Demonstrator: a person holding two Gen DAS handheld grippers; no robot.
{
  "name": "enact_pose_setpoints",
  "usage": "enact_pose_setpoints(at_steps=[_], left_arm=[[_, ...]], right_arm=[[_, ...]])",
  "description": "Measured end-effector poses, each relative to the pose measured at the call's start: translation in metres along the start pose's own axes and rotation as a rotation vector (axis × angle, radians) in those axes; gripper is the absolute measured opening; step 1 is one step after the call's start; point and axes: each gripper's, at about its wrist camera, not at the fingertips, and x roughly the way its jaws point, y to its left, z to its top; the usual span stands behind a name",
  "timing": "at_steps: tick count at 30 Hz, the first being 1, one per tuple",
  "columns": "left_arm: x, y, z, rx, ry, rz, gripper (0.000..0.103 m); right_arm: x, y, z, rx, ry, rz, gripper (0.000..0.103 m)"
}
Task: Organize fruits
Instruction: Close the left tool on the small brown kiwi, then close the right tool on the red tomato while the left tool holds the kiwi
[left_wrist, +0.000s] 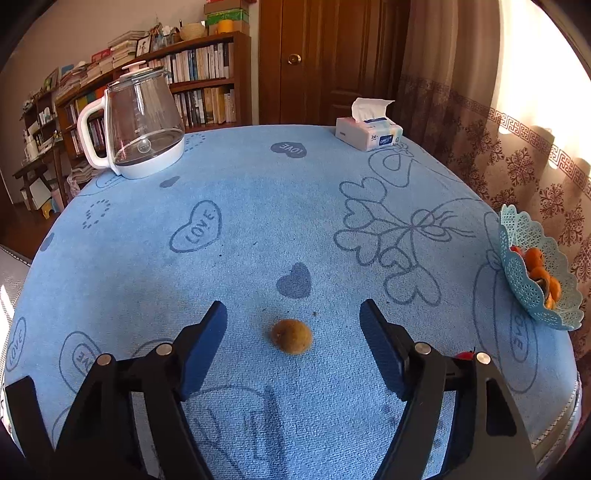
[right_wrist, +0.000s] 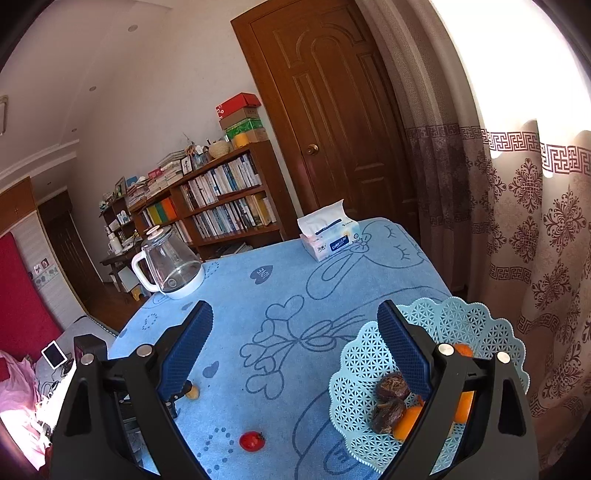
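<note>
A small brown round fruit (left_wrist: 291, 336) lies on the blue tablecloth (left_wrist: 258, 206), between the jaws of my open, empty left gripper (left_wrist: 293, 314). It shows partly behind the left finger in the right wrist view (right_wrist: 192, 392). A light blue lattice fruit basket (right_wrist: 369, 362) at the table's right edge holds orange fruits (right_wrist: 406, 421) and dark wrinkled fruits (right_wrist: 392, 386); it also shows in the left wrist view (left_wrist: 524, 273). A small red fruit (right_wrist: 252, 441) lies on the cloth. My right gripper (right_wrist: 295, 317) is open and empty, above the basket's left side.
A glass kettle with a white handle (left_wrist: 140, 125) stands at the far left of the table. A tissue pack (left_wrist: 367, 133) sits at the far edge. A bookshelf, a wooden door and curtains stand behind the table.
</note>
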Motion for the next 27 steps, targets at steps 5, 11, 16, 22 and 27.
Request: enact_pose_setpoints(at_steps=[5,11,16,22,27], left_arm=[[0.013,0.002,-0.006,-0.008,0.04,0.004,0.058],[0.026,0.004,-0.012,-0.017,0.074,0.01,0.047],[0.034,0.005,-0.015,-0.018,0.092,0.006,0.035],[0.033,0.005,-0.017,-0.013,0.071,-0.022,0.028],[0.024,0.003,-0.018,-0.009,0.015,-0.011,0.028]], right_arm=[[0.016,0.016,-0.013,-0.064,0.052,-0.013,0.092],[0.029,0.017,-0.02,-0.062,0.091,-0.017,0.092],[0.034,0.022,-0.025,-0.074,0.109,-0.013,0.092],[0.041,0.029,-0.03,-0.099,0.132,-0.005,0.092],[0.047,0.036,-0.038,-0.131,0.162,0.008,0.092]])
